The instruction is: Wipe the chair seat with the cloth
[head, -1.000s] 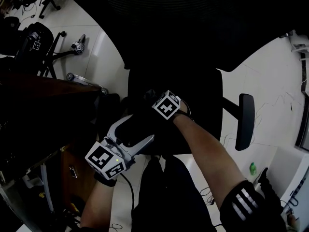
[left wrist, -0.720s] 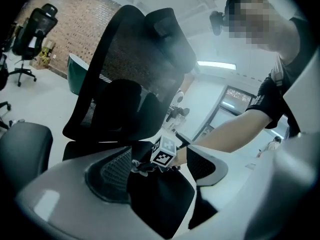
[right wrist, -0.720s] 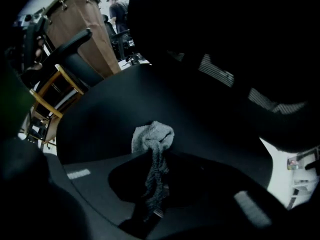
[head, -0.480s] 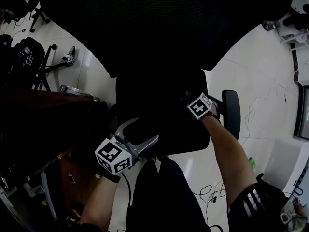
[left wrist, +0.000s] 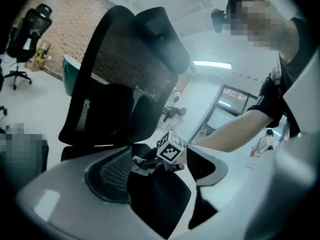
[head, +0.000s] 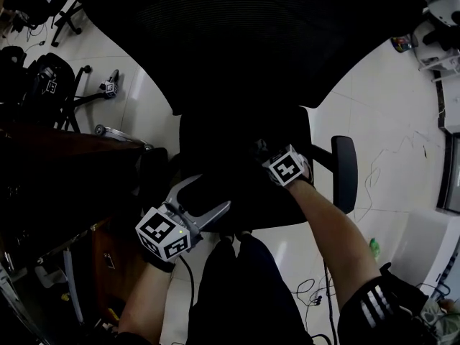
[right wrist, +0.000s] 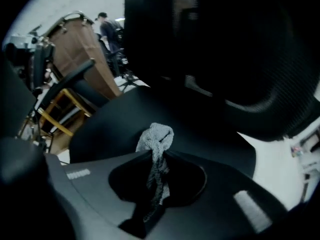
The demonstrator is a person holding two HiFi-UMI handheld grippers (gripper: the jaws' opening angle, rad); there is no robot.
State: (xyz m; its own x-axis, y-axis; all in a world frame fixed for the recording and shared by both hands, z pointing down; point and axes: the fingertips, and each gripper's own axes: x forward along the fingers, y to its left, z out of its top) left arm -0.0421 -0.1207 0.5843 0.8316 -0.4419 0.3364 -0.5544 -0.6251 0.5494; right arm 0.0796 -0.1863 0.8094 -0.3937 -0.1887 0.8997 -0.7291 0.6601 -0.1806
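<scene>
The black office chair's seat (head: 241, 131) lies below me, under its mesh backrest (head: 251, 34). My right gripper (head: 259, 151) rests over the seat's middle-right, shut on a grey cloth (right wrist: 156, 140). The cloth bunches out past the jaws onto the seat (right wrist: 115, 116). In the left gripper view the same cloth (left wrist: 136, 160) shows at the right gripper (left wrist: 146, 162), below its marker cube. My left gripper (head: 208, 194) is at the seat's front left corner. Its silver jaws are spread apart, with the dark seat edge between them (left wrist: 162, 189); I cannot tell whether they touch it.
A black armrest (head: 343, 171) stands at the seat's right. A dark wooden desk (head: 65, 164) is close on the left. Other chair bases (head: 72, 85) stand on the white floor at the back left. A green bottle (head: 374, 249) and cables lie at the right.
The right gripper with the cloth swept from the seat's middle to its right edge, then back a little to the left. The left gripper stayed at the front left corner.
</scene>
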